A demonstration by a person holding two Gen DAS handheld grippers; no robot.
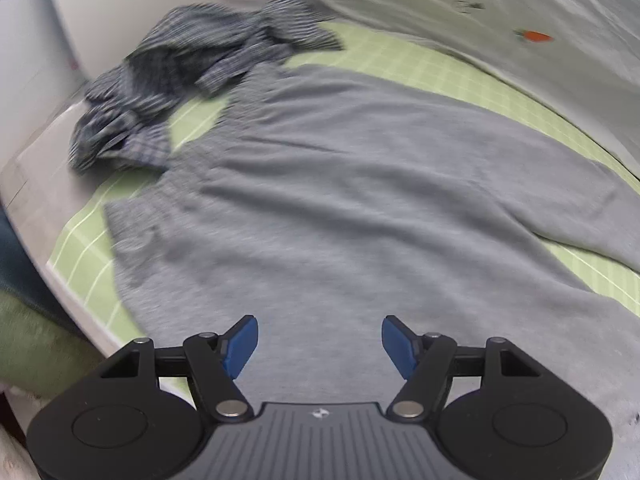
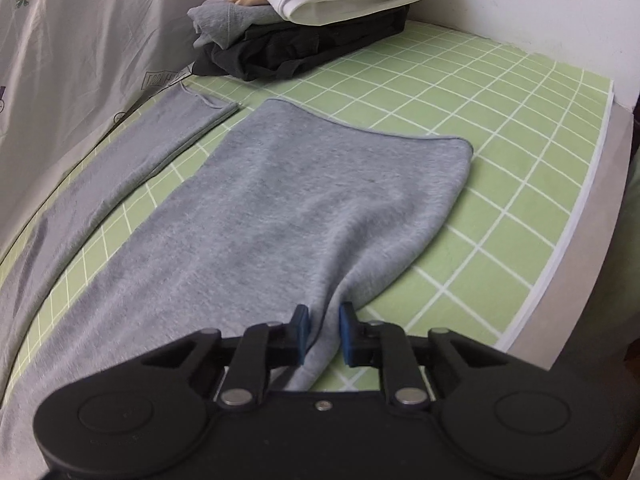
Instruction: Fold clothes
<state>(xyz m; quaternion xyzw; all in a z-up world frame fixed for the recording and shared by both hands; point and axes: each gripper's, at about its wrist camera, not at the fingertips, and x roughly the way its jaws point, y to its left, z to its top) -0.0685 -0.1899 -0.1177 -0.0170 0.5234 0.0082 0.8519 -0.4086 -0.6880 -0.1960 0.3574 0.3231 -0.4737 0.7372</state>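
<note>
A grey long-sleeved garment (image 1: 360,184) lies spread flat on a green grid mat (image 1: 420,64). My left gripper (image 1: 319,322) hovers over the garment's near part, its blue pads wide apart with nothing between them. In the right wrist view the same grey garment (image 2: 304,200) stretches away from me, one sleeve (image 2: 132,160) lying along its left side. My right gripper (image 2: 324,308) is shut on a raised fold of the garment's near right edge, and the cloth bunches up between the blue pads.
A crumpled dark checked shirt (image 1: 180,68) lies at the mat's far left. A stack of folded clothes (image 2: 320,8) sits at the back of the green mat (image 2: 500,140). A white sheet with a carrot print (image 2: 80,40) borders the mat. The mat's edge (image 2: 580,260) runs along the right.
</note>
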